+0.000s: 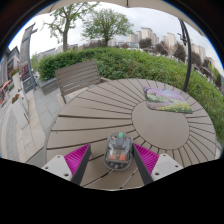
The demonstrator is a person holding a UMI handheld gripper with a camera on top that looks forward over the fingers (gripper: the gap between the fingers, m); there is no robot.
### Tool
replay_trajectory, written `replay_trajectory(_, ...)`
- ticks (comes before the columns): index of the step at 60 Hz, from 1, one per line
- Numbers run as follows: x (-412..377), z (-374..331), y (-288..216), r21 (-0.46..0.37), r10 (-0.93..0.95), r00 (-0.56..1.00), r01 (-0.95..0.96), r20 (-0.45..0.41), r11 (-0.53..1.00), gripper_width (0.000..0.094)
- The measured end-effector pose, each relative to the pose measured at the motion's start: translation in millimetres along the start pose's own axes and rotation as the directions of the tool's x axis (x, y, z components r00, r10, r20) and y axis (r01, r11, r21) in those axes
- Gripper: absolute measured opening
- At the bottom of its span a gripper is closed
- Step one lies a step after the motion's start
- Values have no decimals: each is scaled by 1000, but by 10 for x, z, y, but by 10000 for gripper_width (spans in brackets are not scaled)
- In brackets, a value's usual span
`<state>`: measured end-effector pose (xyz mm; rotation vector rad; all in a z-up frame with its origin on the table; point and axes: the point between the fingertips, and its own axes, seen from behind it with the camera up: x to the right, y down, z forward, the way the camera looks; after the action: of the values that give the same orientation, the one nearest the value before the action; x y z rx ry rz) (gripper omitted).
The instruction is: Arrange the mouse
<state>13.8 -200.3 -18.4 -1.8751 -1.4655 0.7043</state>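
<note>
Gripper: the gripper is hovering low over the round slatted wooden table, its fingers standing apart.
Mouse: a translucent computer mouse is lying on the slats between the two magenta pads, a gap showing at either side.
Axis: its long axis is running forward along the fingers.
Mouse pad: the patterned mouse pad is lying well beyond, ahead and to the right.
Surroundings: a wooden bench is standing past the table.
</note>
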Motion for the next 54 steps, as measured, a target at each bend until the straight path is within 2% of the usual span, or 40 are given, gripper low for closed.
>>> replay_trajectory(2, 18, 38, -21, -1, 3, 1000, -3, -9, 1000, 849)
replay_trajectory(6, 13, 81, -58, 1, -4, 1000, 4, -9, 1000, 770)
replay_trajectory(8, 45, 103, -76, -1, -12, 1000, 12, -20, 1000, 666)
replay_trajectory(10, 98, 120, -82, -2, -21, 999, 21, -41, 1000, 508)
replay_trajectory(11, 99, 130, -89, -1, -22, 999, 22, -40, 1000, 469)
replay_trajectory(20, 67, 86, -82, -38, -56, 998, 56, -7, 998, 407)
replay_trajectory(24, 104, -41, -236, -47, -23, 1000, 24, 19, 999, 396)
replay_trajectory(28, 183, -229, -595, -12, -21, 999, 21, 39, 1000, 396)
replay_trajectory(32, 338, -390, -1153, 57, -9, 998, 6, 63, 998, 396)
replay_trajectory(37, 784, -459, -1795, 118, -32, 999, 28, 33, 993, 396)
replay_trajectory(41, 1219, -320, -2276, 159, -34, 999, 33, 3, 987, 397)
replay_trajectory(45, 1683, -38, -2580, 167, -23, 999, 27, -28, 986, 396)
replay_trajectory(49, 2065, 378, -2704, 156, -6, 999, 11, -36, 988, 396)
replay_trajectory(54, 2494, 951, -2577, 105, -1, 999, 7, -54, 994, 403)
